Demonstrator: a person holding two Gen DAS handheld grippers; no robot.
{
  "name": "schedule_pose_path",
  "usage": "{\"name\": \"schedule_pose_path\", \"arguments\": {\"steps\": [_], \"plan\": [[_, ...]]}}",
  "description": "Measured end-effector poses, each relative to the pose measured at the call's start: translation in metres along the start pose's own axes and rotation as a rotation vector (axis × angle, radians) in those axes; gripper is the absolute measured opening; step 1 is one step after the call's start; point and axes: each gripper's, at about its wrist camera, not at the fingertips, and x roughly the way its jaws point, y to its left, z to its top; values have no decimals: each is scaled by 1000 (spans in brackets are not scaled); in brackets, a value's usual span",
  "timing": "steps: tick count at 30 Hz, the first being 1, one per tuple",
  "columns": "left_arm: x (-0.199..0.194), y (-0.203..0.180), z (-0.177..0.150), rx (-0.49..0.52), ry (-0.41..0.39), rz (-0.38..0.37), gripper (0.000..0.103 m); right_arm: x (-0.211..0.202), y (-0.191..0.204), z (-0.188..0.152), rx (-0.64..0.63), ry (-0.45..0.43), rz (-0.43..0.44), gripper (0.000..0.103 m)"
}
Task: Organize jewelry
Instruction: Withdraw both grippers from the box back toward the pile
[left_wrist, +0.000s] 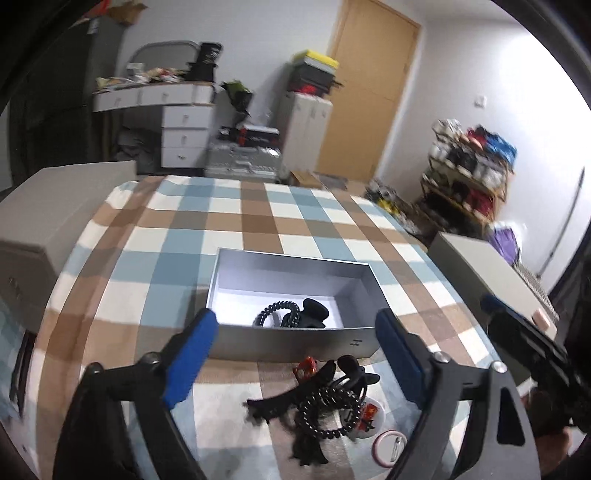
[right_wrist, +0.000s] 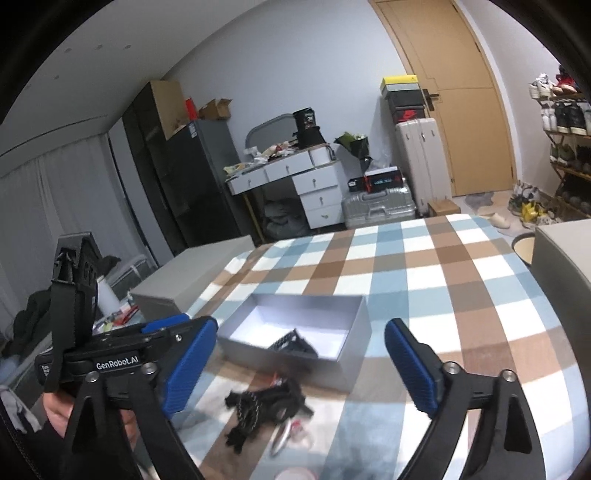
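Note:
An open grey box (left_wrist: 354, 271) sits on the checked tablecloth; it also shows in the right wrist view (right_wrist: 356, 332). Inside lie a black coil hair tie (left_wrist: 275, 312) and a black claw clip (left_wrist: 314, 314). In front of the box is a pile: black hair clips (left_wrist: 280, 400), a coil tie (left_wrist: 328, 410), a small red piece (left_wrist: 306, 369) and round badges (left_wrist: 389, 446); the pile is blurred in the right wrist view (right_wrist: 266, 406). My left gripper (left_wrist: 295, 358) is open and empty above the pile. My right gripper (right_wrist: 299, 369) is open and empty.
The checked cloth (left_wrist: 258, 218) covers the table. Grey box-like units stand at the left (left_wrist: 55, 210) and right (left_wrist: 487, 269). The right gripper's body (left_wrist: 532, 347) shows at the right of the left wrist view. The left gripper's body (right_wrist: 122, 362) shows beside the right one.

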Motion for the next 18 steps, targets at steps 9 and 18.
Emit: {"name": "schedule_pose_path", "arguments": {"steps": [9,18], "plan": [[-6,8,-27,-16,26,81,95,-12,8,-39,-57,103,-43,99],[-19,11,-58,-25,64,78,100,-6,12,-84,-64,209,-5,98]]}}
